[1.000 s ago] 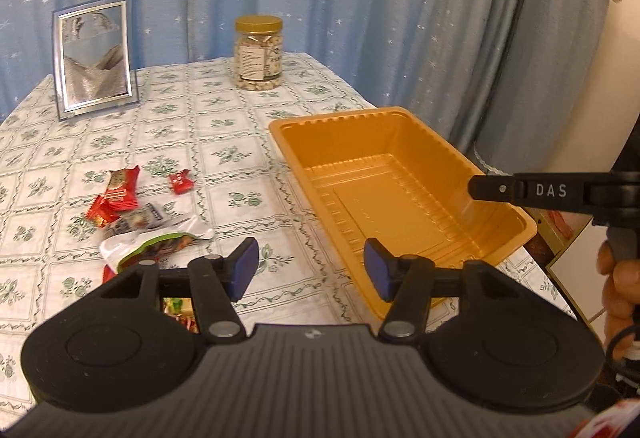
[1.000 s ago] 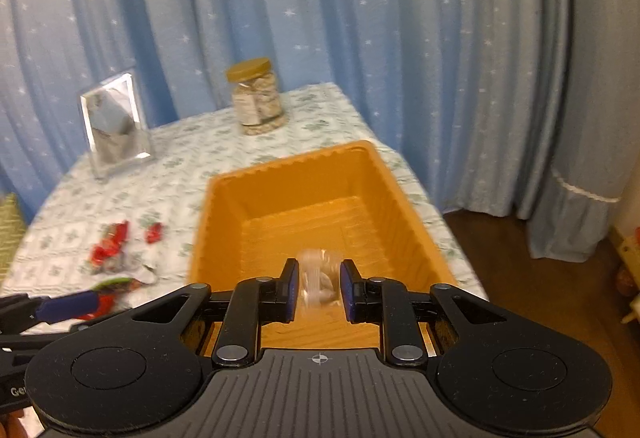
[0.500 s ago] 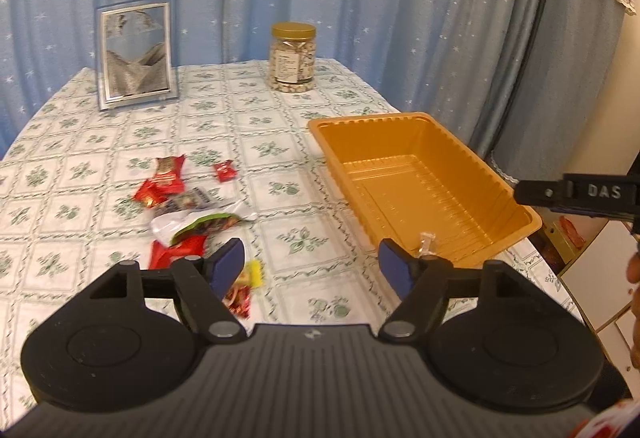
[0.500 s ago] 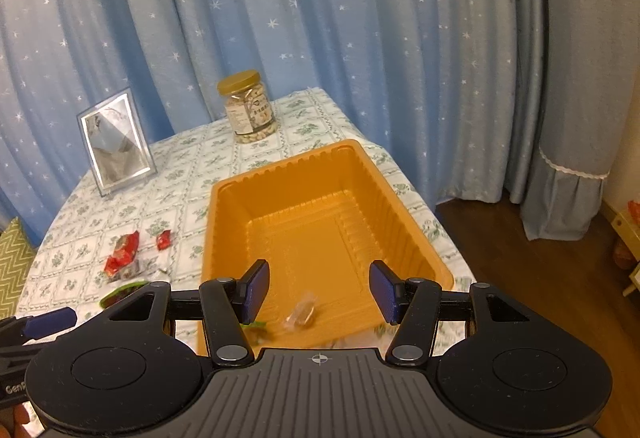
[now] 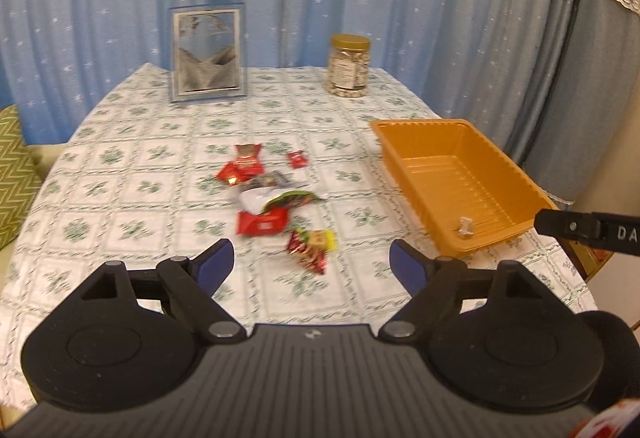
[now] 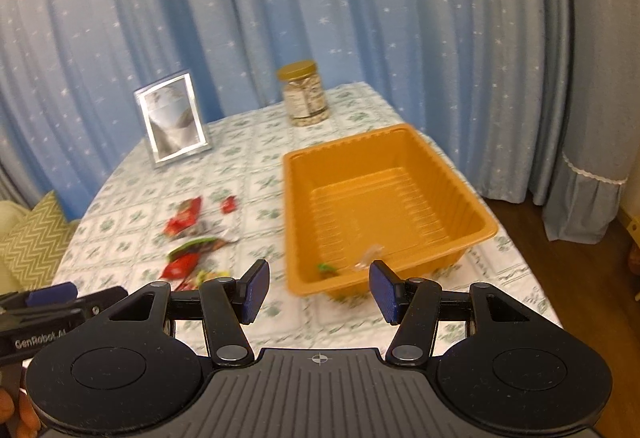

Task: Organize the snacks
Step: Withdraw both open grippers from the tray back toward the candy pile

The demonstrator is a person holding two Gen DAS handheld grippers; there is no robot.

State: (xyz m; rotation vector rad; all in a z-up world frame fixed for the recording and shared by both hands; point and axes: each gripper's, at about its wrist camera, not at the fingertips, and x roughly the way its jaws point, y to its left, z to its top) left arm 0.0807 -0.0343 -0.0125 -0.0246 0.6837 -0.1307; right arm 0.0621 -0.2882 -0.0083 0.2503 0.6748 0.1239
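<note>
Left gripper [image 5: 311,263]: jaws spread wide, holding nothing, above the near table edge.
Right gripper [image 6: 319,291]: jaws spread wide, holding nothing, above the near end of the tray.
Orange ribbed plastic tray [image 6: 476,206]: on the table's right side; a small clear-wrapped candy [image 5: 465,227] lies in its near end, with a small green item [image 6: 326,268] beside it.
Loose snack packets, mostly red wrappers [image 5: 262,222]: scattered mid-table, left of the tray, apart from it.
Green-and-white checked tablecloth [image 5: 160,166]: covers the table.
Silver picture frame [image 5: 208,54]: upright at the far edge.
Gold-lidded clear jar [image 5: 348,66]: far edge, right of the frame.
</note>
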